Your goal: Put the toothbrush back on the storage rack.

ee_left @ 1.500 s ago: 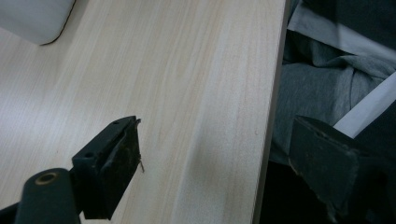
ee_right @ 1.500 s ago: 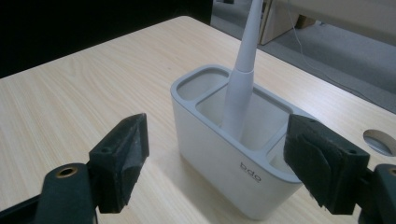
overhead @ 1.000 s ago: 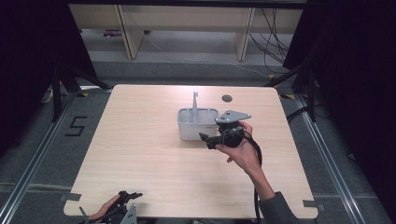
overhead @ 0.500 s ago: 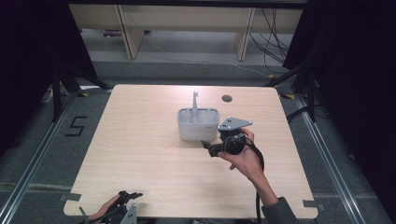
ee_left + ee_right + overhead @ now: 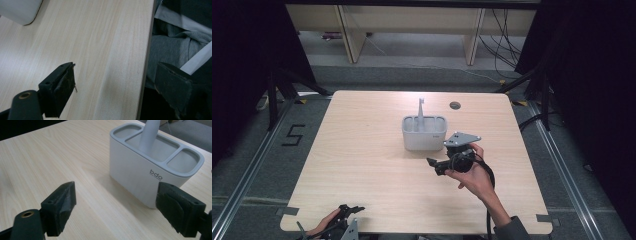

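Pale wood table (image 5: 362, 165) amid dark curtains; right gripper (image 5: 115, 207), jaws just spread empty, faces "bdo"-lettered white caddy (image 5: 150, 175); left gripper (image 5: 112, 92) gapes.

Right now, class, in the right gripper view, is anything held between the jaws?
No: the right gripper stands open with bare table between its jaws, short of the white holder.

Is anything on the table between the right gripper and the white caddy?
Nothing visible. The right gripper sits just in front of the white caddy, jaws open and empty, with bare table between them. A grey utensil stands in the caddy's middle compartment, not in the path.
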